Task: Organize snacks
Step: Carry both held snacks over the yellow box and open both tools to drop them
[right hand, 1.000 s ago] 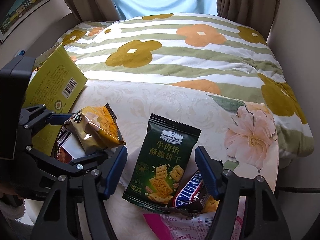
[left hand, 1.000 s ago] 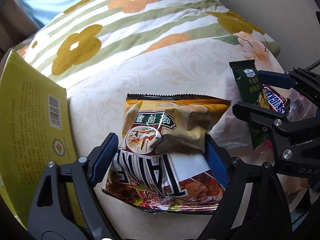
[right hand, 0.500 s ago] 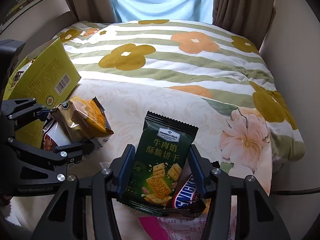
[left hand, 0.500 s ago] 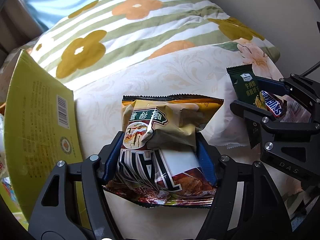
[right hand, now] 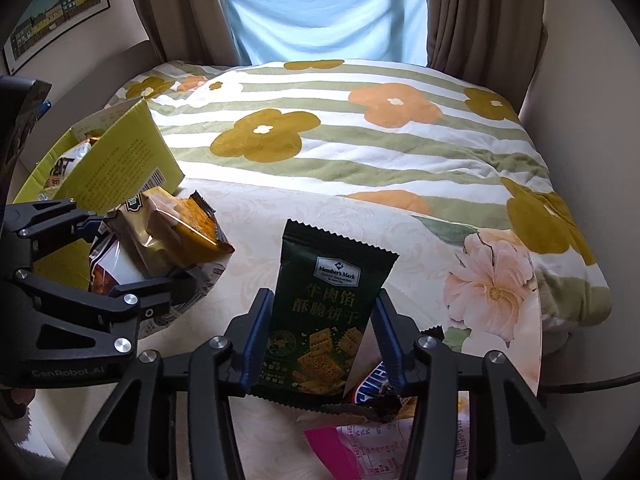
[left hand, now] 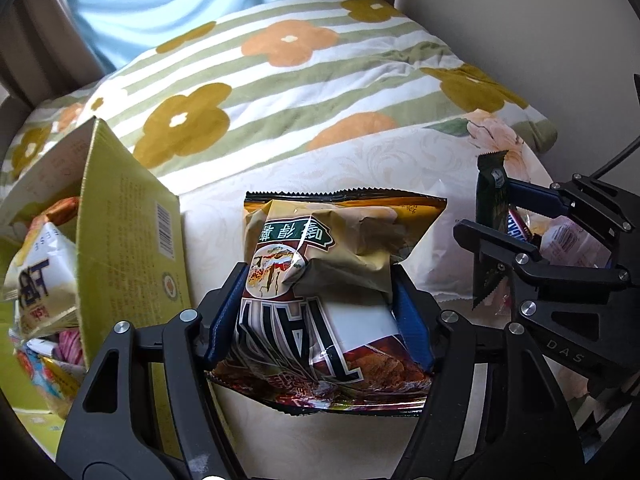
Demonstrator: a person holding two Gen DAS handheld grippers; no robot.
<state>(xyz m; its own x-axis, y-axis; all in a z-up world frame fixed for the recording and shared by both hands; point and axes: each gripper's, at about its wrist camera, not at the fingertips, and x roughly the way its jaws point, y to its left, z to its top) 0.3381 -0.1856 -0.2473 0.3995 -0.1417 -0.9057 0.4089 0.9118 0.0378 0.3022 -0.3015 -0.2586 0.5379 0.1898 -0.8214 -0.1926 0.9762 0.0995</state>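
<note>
My left gripper (left hand: 320, 304) is shut on a gold and brown snack bag (left hand: 332, 280) and holds it above the cream bedcover; the bag also shows in the right wrist view (right hand: 168, 232). My right gripper (right hand: 320, 328) is shut on a dark green Member's Mark cracker packet (right hand: 324, 304), which stands upright between the blue pads. A Snickers bar (right hand: 368, 384) lies under the packet's lower right corner. The right gripper with the green packet (left hand: 490, 232) shows at the right of the left wrist view.
An open yellow-green cardboard box (left hand: 128, 240) with several snack packs inside stands at the left, its flap up; it also shows in the right wrist view (right hand: 120, 168). A pink and white wrapper (right hand: 380, 448) lies near me. A striped flowered quilt (right hand: 340, 128) covers the bed behind.
Both grippers closed from open onto their packets. Both then lifted their packets off the bedcover, and the box's inside came into view at the left.
</note>
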